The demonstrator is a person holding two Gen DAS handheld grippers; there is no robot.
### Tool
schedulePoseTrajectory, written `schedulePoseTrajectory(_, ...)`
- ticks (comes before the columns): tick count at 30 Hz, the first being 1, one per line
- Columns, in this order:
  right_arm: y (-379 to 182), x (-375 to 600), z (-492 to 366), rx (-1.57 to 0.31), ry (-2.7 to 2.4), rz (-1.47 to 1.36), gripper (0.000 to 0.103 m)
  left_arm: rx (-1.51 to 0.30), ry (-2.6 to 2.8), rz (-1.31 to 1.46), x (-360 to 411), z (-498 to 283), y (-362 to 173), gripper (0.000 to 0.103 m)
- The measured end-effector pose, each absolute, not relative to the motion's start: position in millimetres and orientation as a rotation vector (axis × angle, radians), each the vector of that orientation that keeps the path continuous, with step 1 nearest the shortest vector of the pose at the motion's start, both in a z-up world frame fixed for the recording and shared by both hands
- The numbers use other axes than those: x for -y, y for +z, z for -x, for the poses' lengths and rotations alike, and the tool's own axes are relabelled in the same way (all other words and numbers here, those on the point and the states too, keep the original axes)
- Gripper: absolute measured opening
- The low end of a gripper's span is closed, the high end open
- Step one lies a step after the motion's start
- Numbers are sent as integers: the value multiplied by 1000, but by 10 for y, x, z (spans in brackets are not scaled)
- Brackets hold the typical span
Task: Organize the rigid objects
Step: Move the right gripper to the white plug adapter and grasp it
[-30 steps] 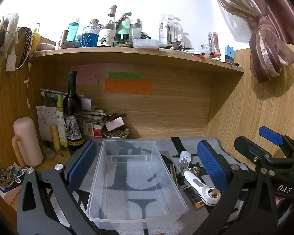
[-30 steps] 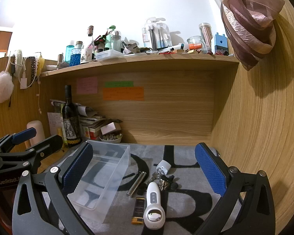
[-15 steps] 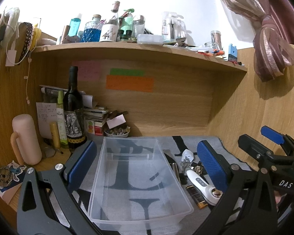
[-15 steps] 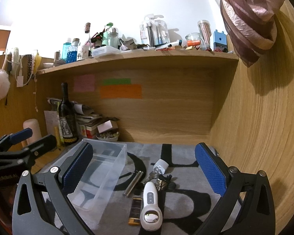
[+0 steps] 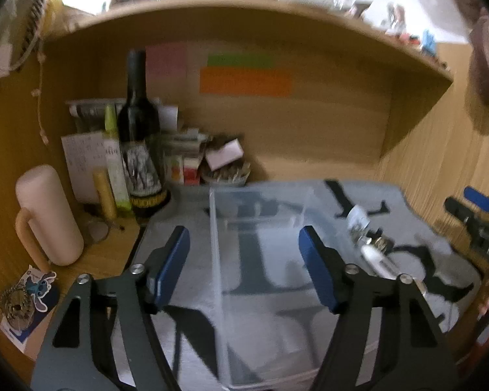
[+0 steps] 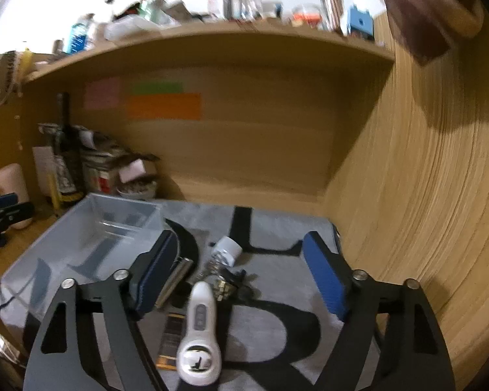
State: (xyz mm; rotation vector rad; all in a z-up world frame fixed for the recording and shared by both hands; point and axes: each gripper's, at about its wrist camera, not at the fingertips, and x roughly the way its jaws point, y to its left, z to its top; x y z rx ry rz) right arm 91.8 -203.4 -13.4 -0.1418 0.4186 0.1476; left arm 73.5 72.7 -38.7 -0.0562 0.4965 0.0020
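Clear bin [image 5: 264, 260] on a grey mat [image 5: 440, 254] with black letters, on the desk [image 5: 107, 260], long side running away from the camera. Just right of the bin, loose on the mat: a white device [image 6: 199, 335] with a round end, a dark flat bar [image 6: 171, 339] touching its left side, a metal tube [image 6: 176, 277] near the bin's right wall, a white plug [image 6: 226, 249] and a small tangle of keys [image 6: 223, 285] behind the device. Left hand-held gripper [image 5: 244, 260] straddling the bin's left wall, blue pads apart and closing, left pad outside the wall, right pad over the bin's inside, neither pressing on it. Right hand-held gripper [image 6: 241, 273] above the loose items, jaws apart and closing, device and keys between the pads but untouched; left pad [image 6: 156, 273] over the tube. Further out, at the left back of the desk: a wine bottle [image 5: 140, 137] upright, a pale pink mug [image 5: 49, 218] with a handle, a stack of boxes and papers [image 5: 185, 159], a small bowl [image 5: 225, 176]. On the back panel, pink, green and orange notes [image 5: 244, 81]. Above, a shelf [image 6: 212, 36] crowded with bottles, blurred. Wooden side wall [image 6: 423, 195] on the right.
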Motion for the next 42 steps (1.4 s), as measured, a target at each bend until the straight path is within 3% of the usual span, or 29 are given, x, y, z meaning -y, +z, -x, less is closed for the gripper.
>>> schedulePoseTrajectory(10,-298,2042,-1464,-605,171,115,58,-733,-35,70,-1067,-1241,-718,50)
schedulePoseTrajectory(14,-392,1962,-1702,-680,214,101,58,-812,-57,88,-1126,-1385,-823,35)
schedulePoseTrajectory(23,-738,1791,-2291,-856,229,102,58,-885,-151,106,-1080,-1537,-929,16)
schedulePoseTrajectory(33,-1063,1747,-2765,-1030,218,39,58,-884,-165,99,-1084,-1542,-940,15)
schedulePoseTrajectory(34,-1078,1738,-2793,-1039,220,36,57,-885,-167,100,-1087,-1545,-939,15)
schedulePoseTrajectory(37,-1114,1726,-2871,-1064,222,24,42,-884,-168,92,-1080,-1544,-935,15)
schedulePoseTrajectory(42,-1088,1762,-2864,-1039,217,8,41,-882,-165,99,-1076,-1540,-939,15)
